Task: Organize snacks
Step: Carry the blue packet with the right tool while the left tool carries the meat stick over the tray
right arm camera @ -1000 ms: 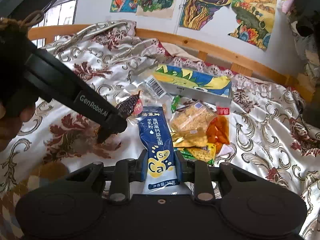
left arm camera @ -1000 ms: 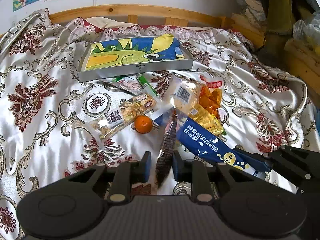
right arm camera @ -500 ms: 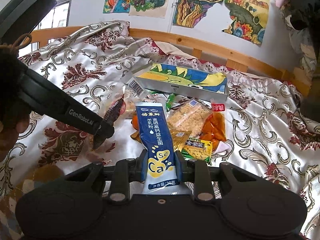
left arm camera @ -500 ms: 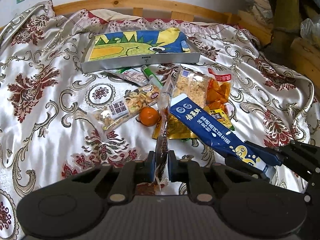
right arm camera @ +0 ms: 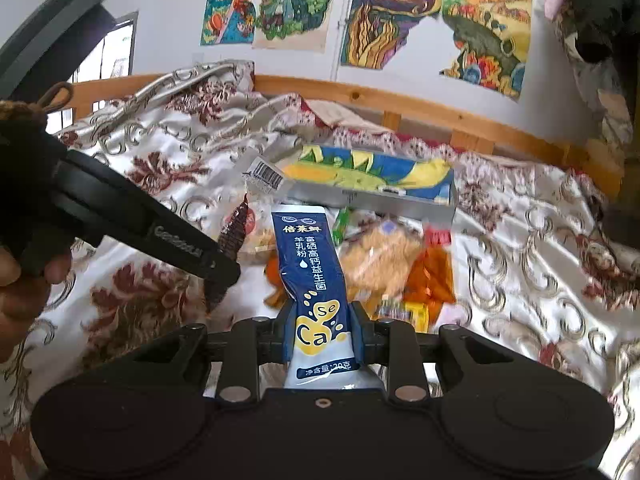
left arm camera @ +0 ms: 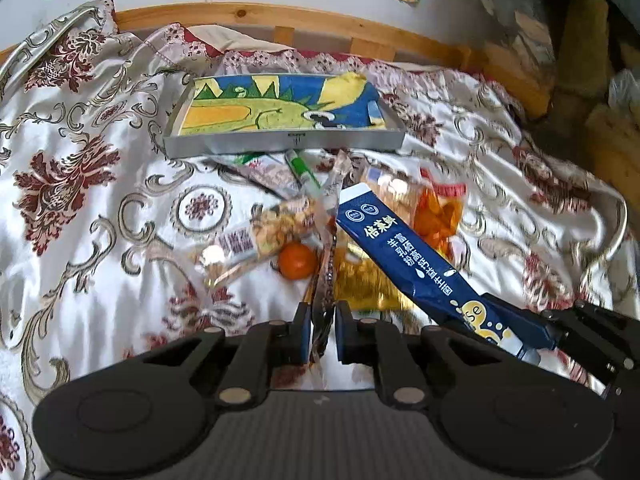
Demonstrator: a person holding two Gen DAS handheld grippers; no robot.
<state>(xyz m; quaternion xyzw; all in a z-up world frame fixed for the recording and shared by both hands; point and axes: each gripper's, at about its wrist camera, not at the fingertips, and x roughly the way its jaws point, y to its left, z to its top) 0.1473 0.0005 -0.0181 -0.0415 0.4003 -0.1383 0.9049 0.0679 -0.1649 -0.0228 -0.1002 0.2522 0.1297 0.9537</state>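
Observation:
My left gripper [left arm camera: 322, 325] is shut on a thin clear packet with dark contents [left arm camera: 326, 264], held edge-on above the bed; the same packet [right arm camera: 234, 232] shows in the right wrist view. My right gripper [right arm camera: 322, 334] is shut on a long blue sachet [right arm camera: 310, 264] with white lettering, which the left wrist view shows as the blue sachet [left arm camera: 404, 256] slanting in from the right. Beneath both lie loose snacks: a small orange [left arm camera: 297, 261], a nut packet [left arm camera: 256, 236], an orange-snack bag [left arm camera: 438, 216] and a gold packet [left arm camera: 362, 280]. A shallow grey tray [left arm camera: 280, 144] with a painted bottom sits behind.
The bed carries a silky floral cover [left arm camera: 80, 200] with a wooden headboard rail [left arm camera: 280, 20] behind. A green marker [left arm camera: 302, 170] lies by the tray's front wall. Boxes and clutter [left arm camera: 592, 80] stand at the right. A person's hand [right arm camera: 24, 280] grips the left tool.
The left gripper's fingers have drawn together on the thin packet, which now stands edge-on and higher. The snack pile looks nearer in both views. The blue sachet stays gripped.

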